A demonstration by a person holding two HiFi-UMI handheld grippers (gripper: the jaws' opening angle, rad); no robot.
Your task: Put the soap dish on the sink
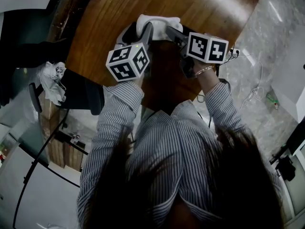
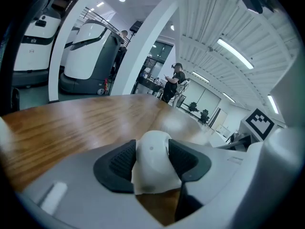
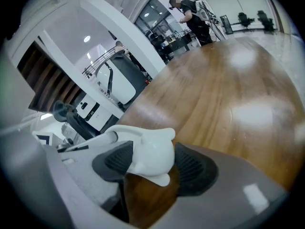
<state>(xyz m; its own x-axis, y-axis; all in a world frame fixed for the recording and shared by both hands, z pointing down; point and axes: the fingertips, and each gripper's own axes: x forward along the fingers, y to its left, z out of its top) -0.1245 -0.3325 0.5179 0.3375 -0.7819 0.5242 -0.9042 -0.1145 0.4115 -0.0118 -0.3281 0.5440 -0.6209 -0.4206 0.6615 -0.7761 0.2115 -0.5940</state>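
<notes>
In the left tongs [image 2: 152,165], clamped between the dark ribbed pads [image 2: 119,163]: a rounded end of the white soap dish [image 2: 153,149], filling the gap from pad to pad. Held wide to fit it. In the right tongs [image 3: 151,165], gripped the same way: another lobed part of that same dish, pressed on both sides, with a small white lip poking out at six o'clock. From the head view, caught from two sides at once: left tongs at the dish's eight o'clock, right tongs at its four o'clock, dish at one o'clock from the left marker cube [image 1: 127,61] and at ten o'clock from the right marker cube [image 1: 207,47]. Poised over the brown wooden desk [image 1: 200,4]; no telling whether resting on the wood or just above it. At six o'clock from the cubes, striped sleeves [image 1: 116,128], plus a bracelet [image 1: 204,70] on the right wrist. Off the desk at three o'clock, pale marbled floor [image 1: 267,56]. Far beyond in the left gripper view, large white machines [image 2: 88,51] at ten o'clock and a standing person [image 2: 174,82] at twelve.
</notes>
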